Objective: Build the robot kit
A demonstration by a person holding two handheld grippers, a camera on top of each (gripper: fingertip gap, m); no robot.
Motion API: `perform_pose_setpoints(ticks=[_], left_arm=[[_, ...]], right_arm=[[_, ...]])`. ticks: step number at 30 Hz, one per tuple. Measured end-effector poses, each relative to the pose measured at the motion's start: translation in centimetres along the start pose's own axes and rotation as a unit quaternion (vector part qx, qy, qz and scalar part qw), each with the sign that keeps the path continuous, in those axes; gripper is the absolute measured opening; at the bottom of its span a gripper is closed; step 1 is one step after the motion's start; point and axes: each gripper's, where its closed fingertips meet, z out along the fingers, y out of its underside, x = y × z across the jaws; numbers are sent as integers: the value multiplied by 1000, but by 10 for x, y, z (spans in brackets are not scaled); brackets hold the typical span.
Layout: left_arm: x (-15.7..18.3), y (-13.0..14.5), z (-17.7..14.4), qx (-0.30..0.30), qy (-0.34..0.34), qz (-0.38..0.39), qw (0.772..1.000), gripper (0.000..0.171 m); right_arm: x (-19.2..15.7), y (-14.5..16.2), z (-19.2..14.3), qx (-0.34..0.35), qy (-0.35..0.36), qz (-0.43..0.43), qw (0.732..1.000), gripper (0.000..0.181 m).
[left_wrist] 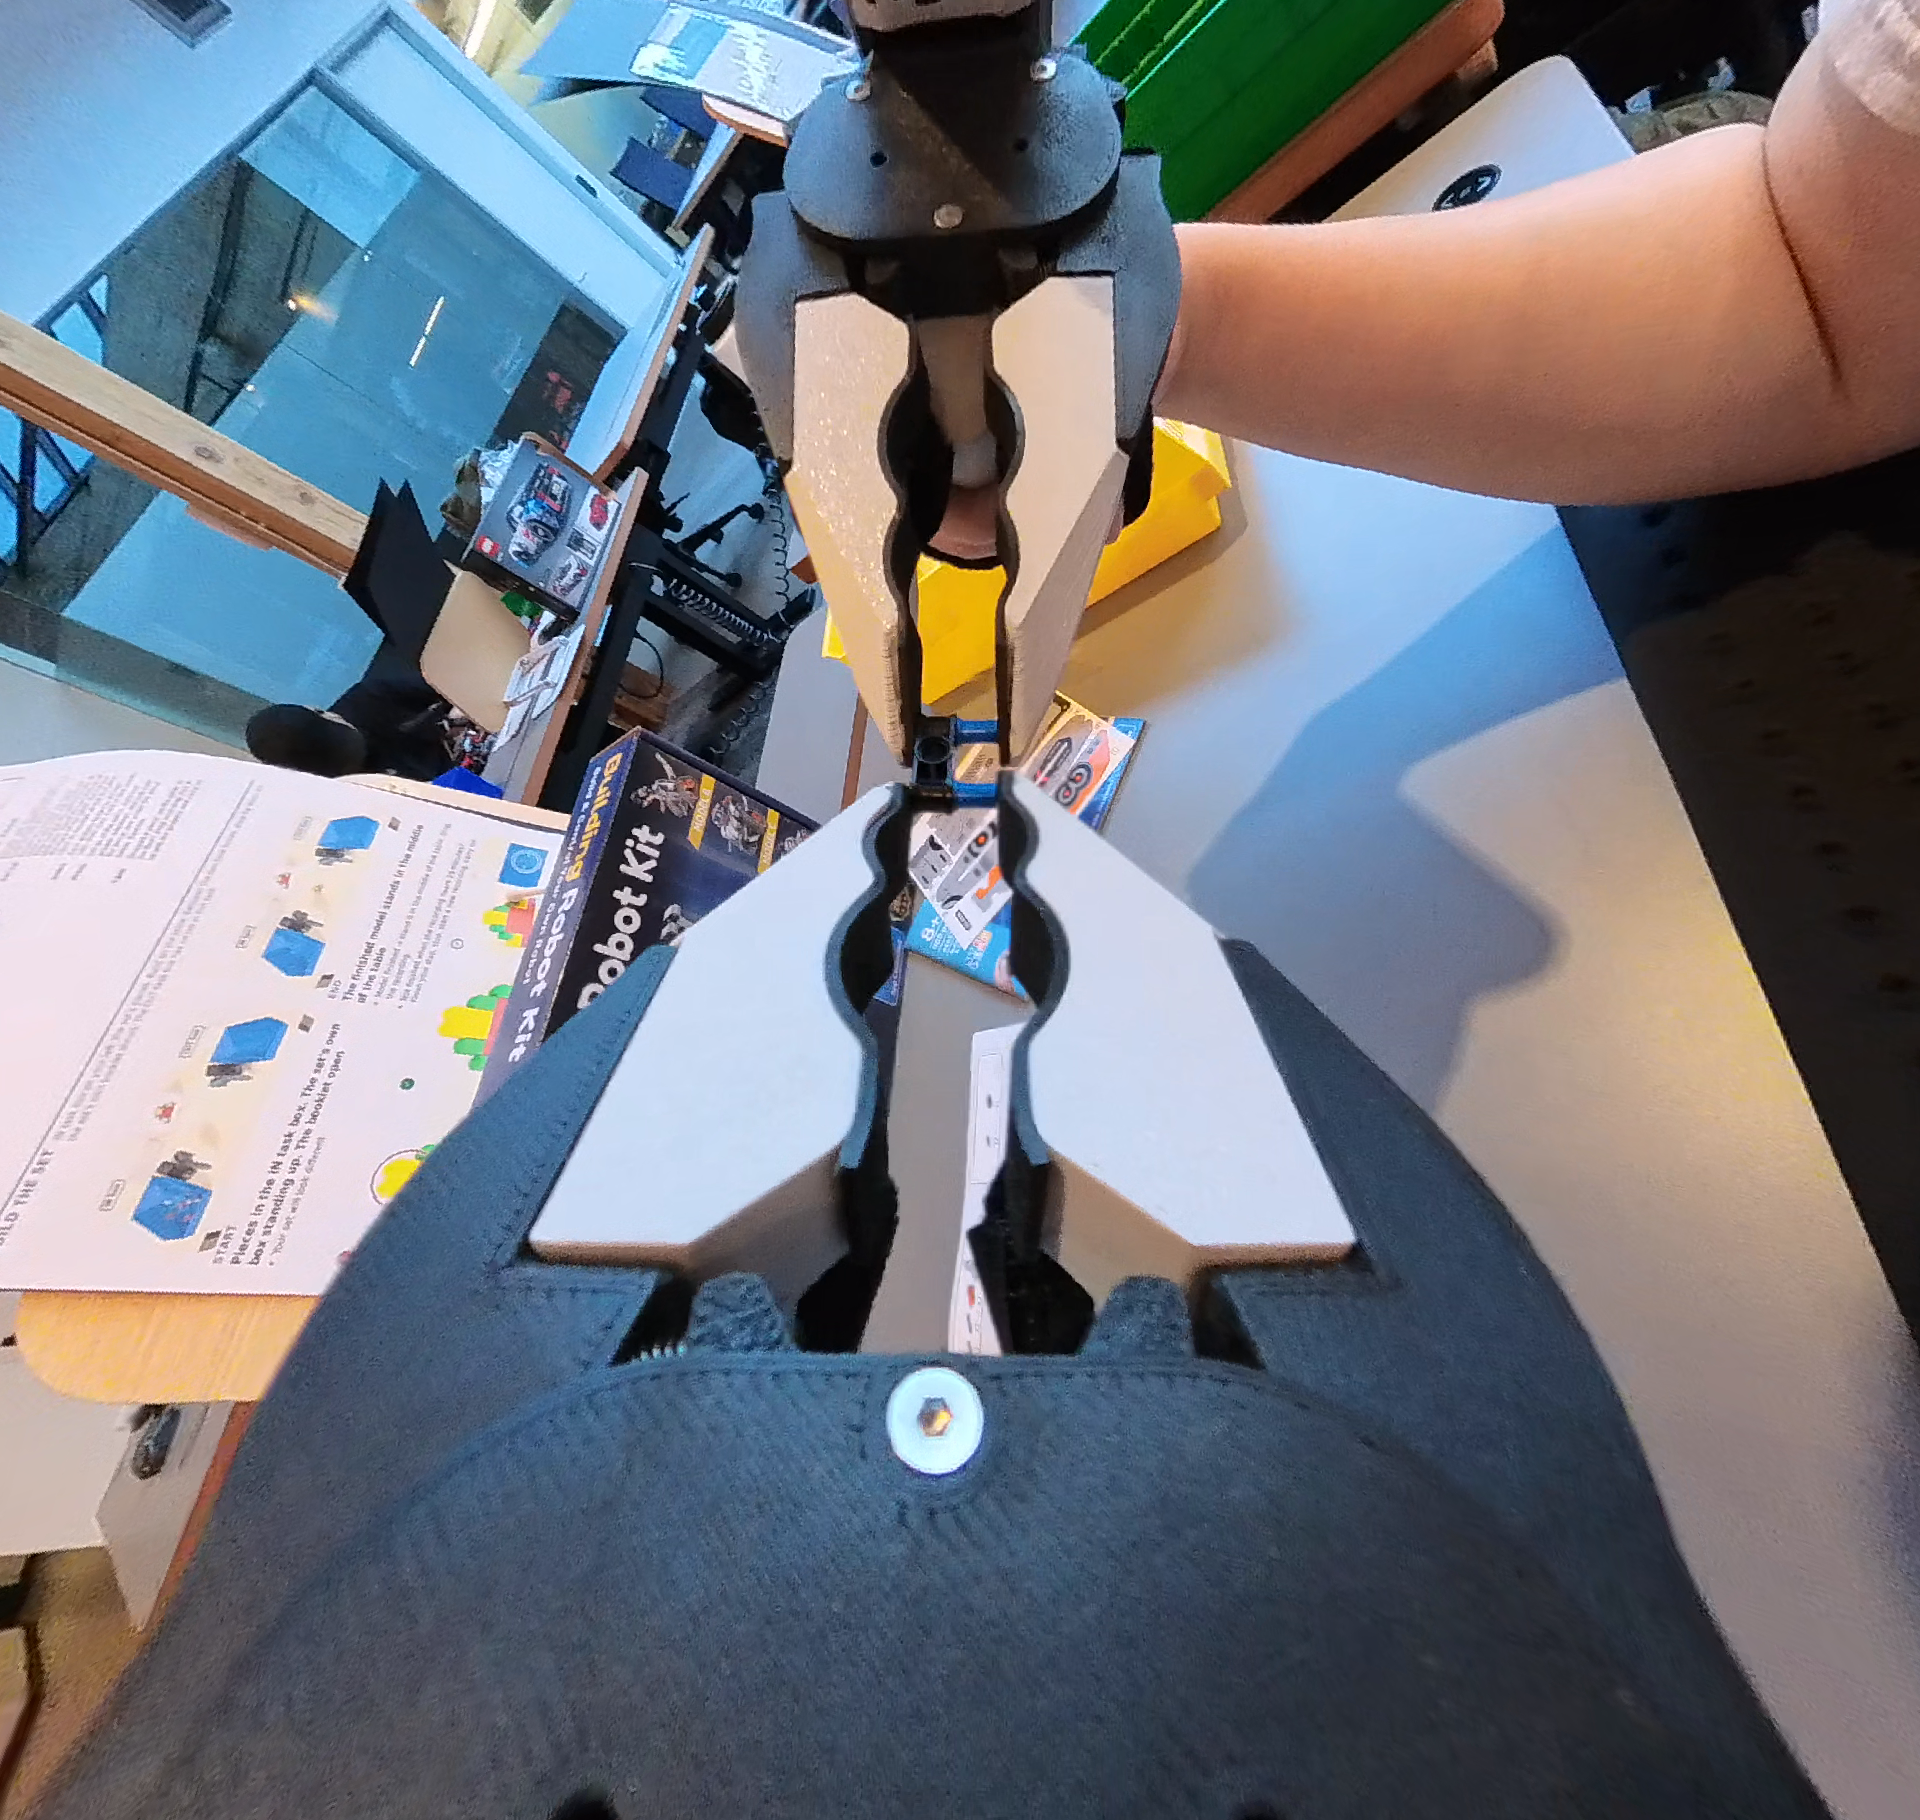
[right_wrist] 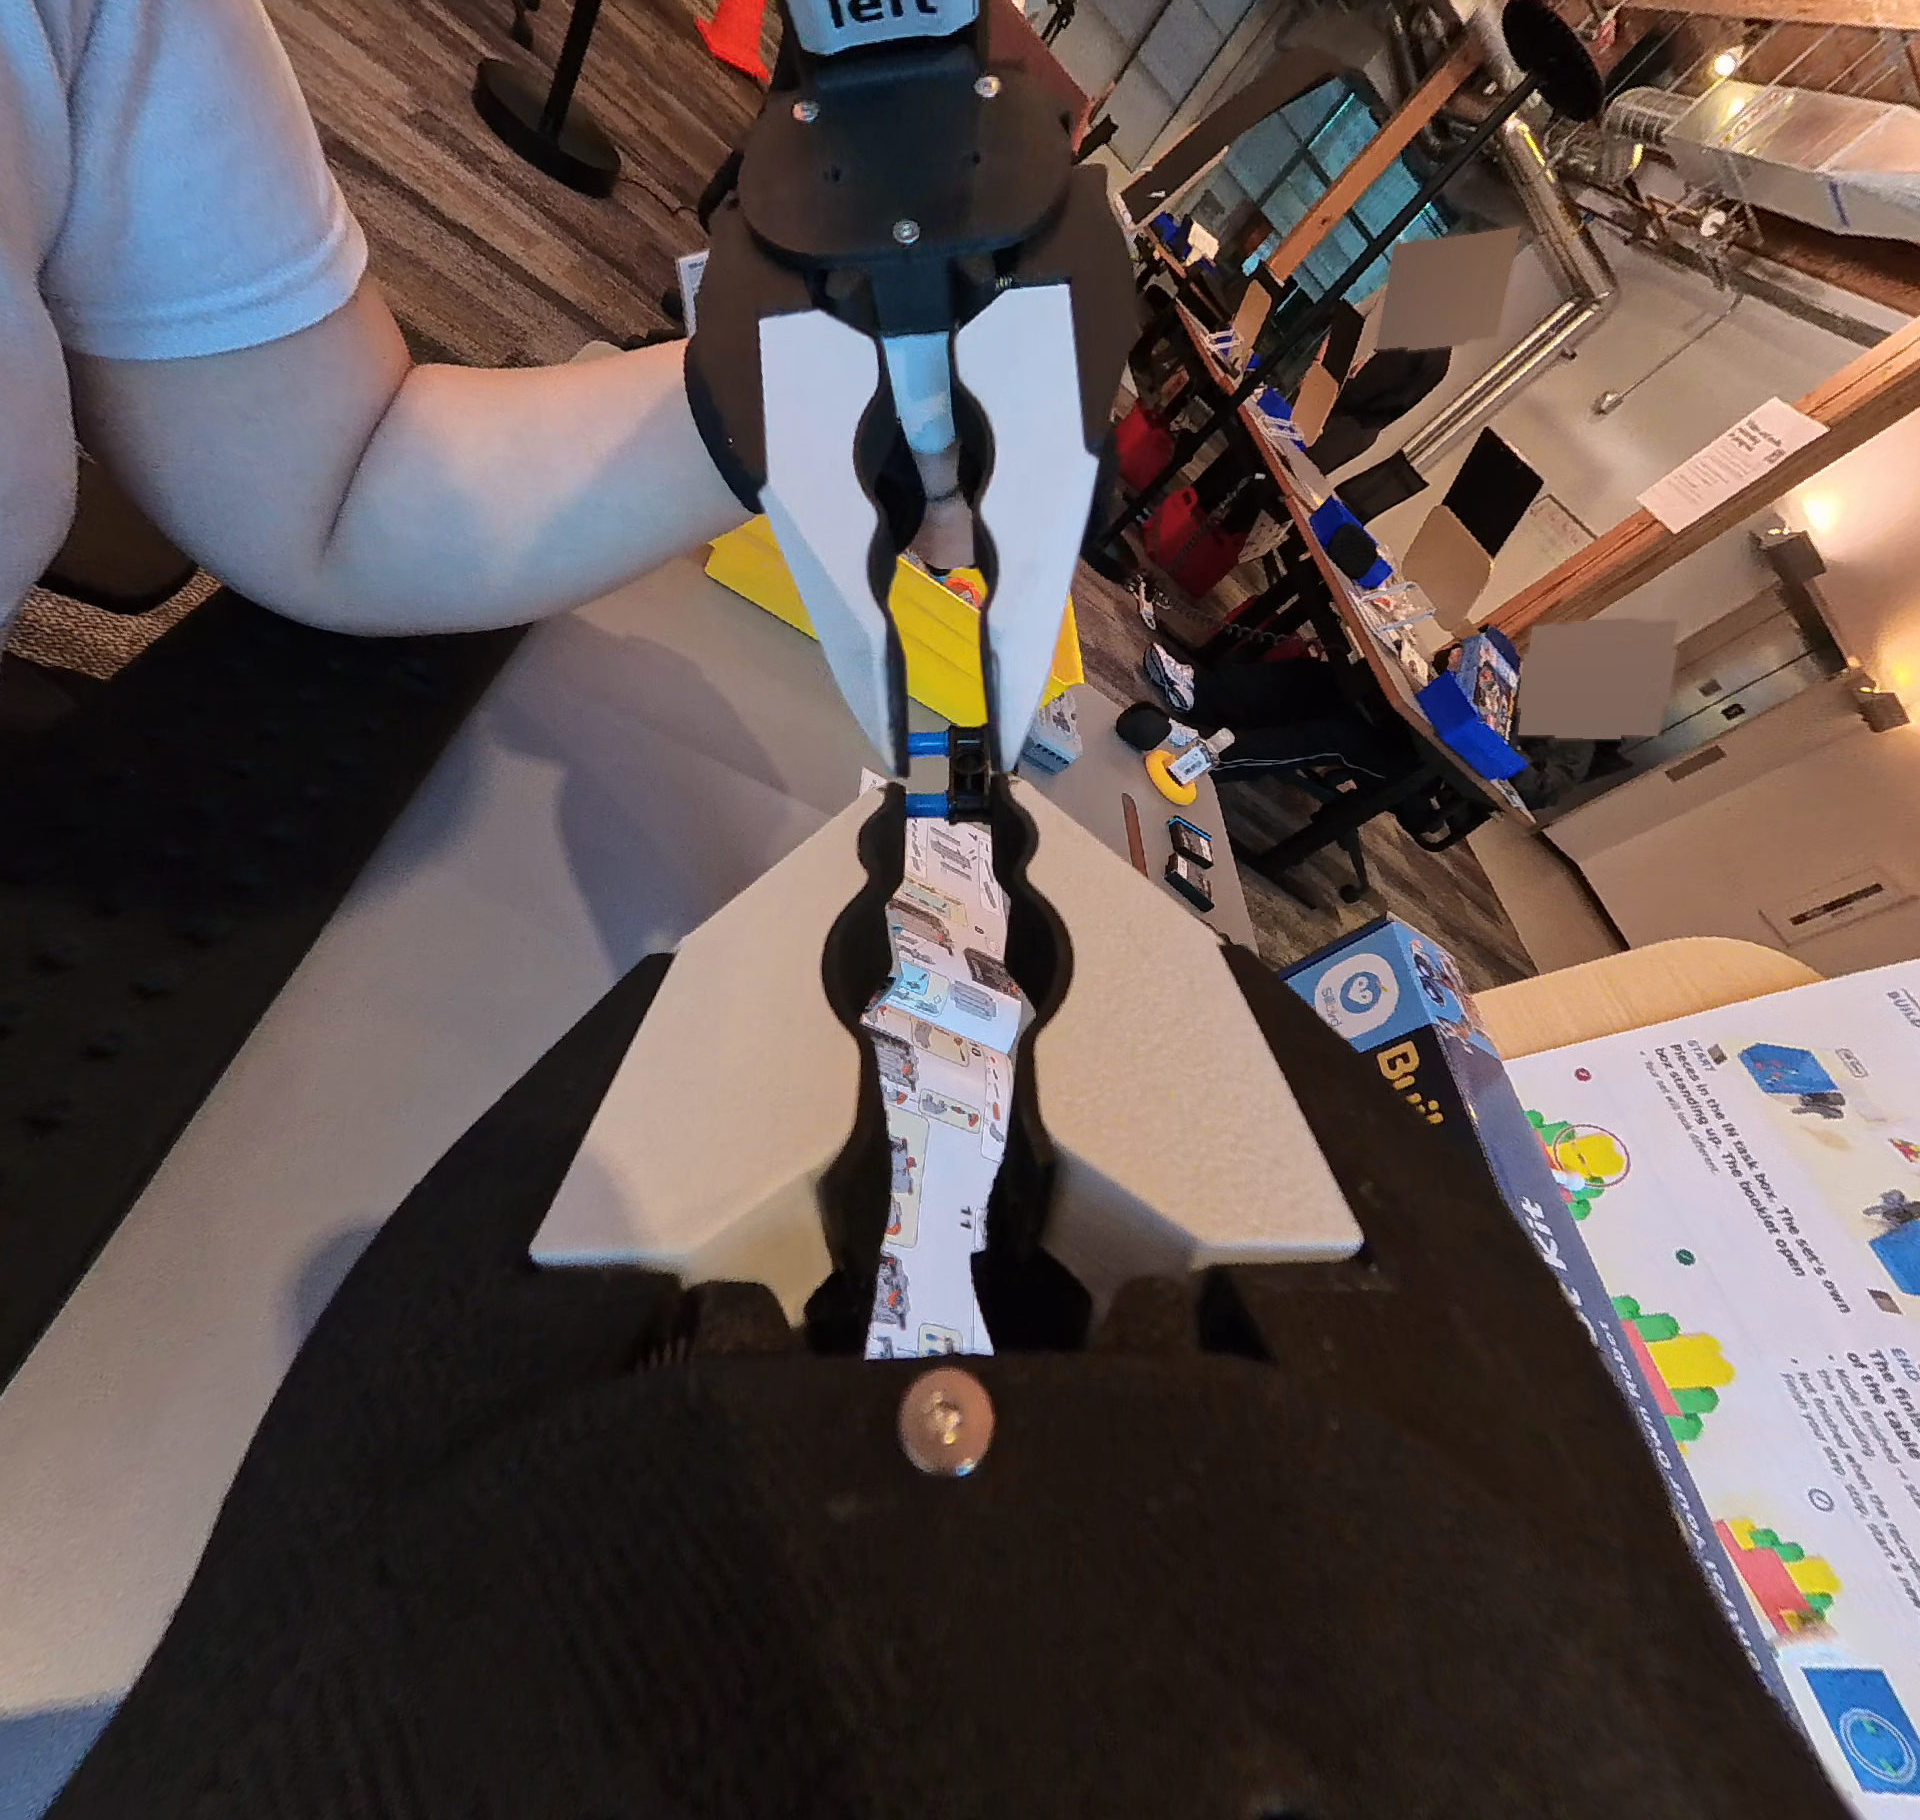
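We have both grippers, left gripper (left_wrist: 948,802) and right gripper (right_wrist: 948,802), pinched tip to tip on one small black-and-blue toy connector piece (left_wrist: 948,768), held above the counter (left_wrist: 1351,627). It looks light, rigid, slippery; its pin ends suit gripping.

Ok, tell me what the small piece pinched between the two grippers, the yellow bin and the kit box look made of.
Small black and blue piece: moulded plastic, glossy, with a round pin hole. Yellow bin: seemingly rigid plastic, smooth with uniform colour. Kit box: printed cardboard, judging by its sharp folded edges and slight sheen.
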Motion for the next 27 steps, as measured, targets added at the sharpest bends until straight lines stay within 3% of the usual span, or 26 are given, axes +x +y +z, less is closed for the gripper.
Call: perform_pose_setpoints(ticks=[14, 23, 27], left_arm=[[1, 1, -1, -13, -7, 16, 1000, 14], [2, 2, -2, -15, 42, -51, 998, 15], [2, 5, -3, -25, 37, -43, 998, 14]], right_arm=[[-1, 0, 1, 8, -3, 1, 1000, 16], [-2, -1, 2, 20, -13, 16, 1000, 16], [0, 2, 4, 14, -9, 19, 1000, 16]])
